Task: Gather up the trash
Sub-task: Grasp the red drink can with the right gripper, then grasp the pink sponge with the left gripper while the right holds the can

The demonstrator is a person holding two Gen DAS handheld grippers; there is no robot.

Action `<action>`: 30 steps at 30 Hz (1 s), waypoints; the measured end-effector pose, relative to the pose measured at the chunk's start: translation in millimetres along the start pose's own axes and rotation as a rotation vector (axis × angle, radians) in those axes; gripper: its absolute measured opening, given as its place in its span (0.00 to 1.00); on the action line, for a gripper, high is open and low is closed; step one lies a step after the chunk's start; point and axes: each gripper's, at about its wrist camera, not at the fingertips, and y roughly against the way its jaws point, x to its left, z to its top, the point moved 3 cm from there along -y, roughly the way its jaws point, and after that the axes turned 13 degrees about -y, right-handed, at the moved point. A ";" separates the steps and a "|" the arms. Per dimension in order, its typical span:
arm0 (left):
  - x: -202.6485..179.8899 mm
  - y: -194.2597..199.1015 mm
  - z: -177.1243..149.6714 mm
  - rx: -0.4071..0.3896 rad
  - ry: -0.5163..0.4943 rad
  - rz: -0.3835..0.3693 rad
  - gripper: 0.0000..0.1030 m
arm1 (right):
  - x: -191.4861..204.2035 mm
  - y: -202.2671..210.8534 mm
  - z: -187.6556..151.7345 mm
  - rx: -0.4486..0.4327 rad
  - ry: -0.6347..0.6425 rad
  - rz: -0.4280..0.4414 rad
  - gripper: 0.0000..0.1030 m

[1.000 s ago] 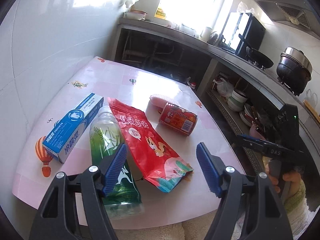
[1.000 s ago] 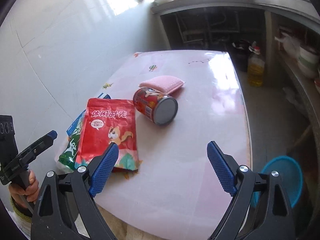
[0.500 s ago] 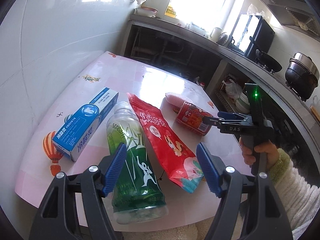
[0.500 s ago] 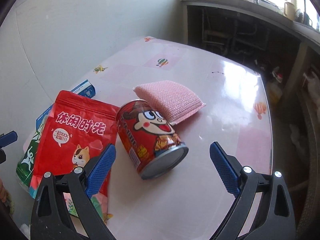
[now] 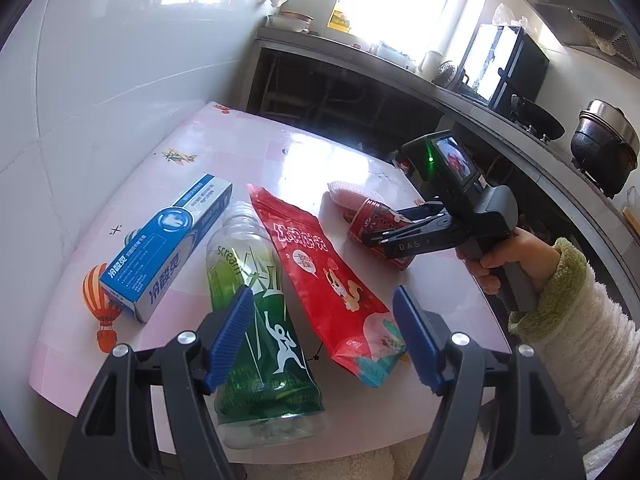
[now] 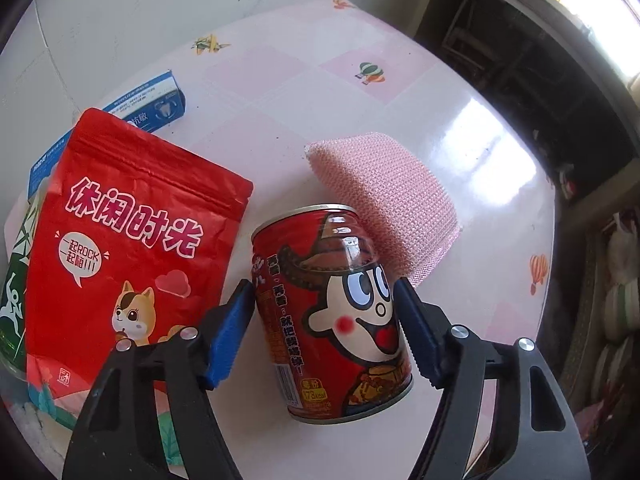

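Note:
A red cartoon can (image 6: 332, 320) lies on its side on the pink table (image 6: 280, 80). My right gripper (image 6: 324, 328) straddles it, jaws closing, with both blue pads touching the can's sides. The left wrist view shows that gripper (image 5: 384, 226) over the can (image 5: 370, 216). My left gripper (image 5: 322, 336) hangs open above the near table edge, over a green bottle (image 5: 256, 300) and a red snack pouch (image 5: 320, 272), gripping nothing. The pouch (image 6: 128, 232) lies left of the can.
A blue toothpaste box (image 5: 168, 240) lies left of the bottle. A pink sponge (image 6: 380, 200) touches the can's far end. A person's hand in a fleecy sleeve (image 5: 560, 300) holds the right gripper. Kitchen counter with a pot (image 5: 604, 140) runs behind and right.
The right gripper came in from the right, dropped over the red can and narrowed its jaws around it. The left gripper stayed nearly still, jaws unchanged.

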 end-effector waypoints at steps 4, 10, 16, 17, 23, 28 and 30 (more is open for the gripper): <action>1.2 4.1 -0.1 -0.004 0.007 0.002 0.68 | -11.8 9.8 -13.9 -0.035 -0.069 0.030 0.64; 0.2 5.1 -1.1 -0.006 0.014 -0.001 0.68 | -49.3 39.4 -52.1 -0.199 -0.307 0.174 0.64; -10.0 0.4 7.4 -0.008 0.017 -0.021 0.68 | -76.1 61.9 -101.3 -0.326 -0.475 0.247 0.63; -12.7 -1.8 11.0 -0.007 0.016 -0.028 0.68 | -78.0 64.7 -109.2 -0.338 -0.490 0.245 0.63; -31.7 -20.6 46.0 0.002 0.004 -0.077 0.68 | -82.0 71.5 -137.7 -0.372 -0.535 0.223 0.63; -50.0 -62.2 83.7 0.074 -0.022 -0.113 0.68 | -84.1 76.7 -148.7 -0.376 -0.544 0.194 0.63; -58.0 -90.9 100.0 0.143 -0.056 -0.122 0.74 | -84.7 78.8 -152.6 -0.375 -0.546 0.194 0.63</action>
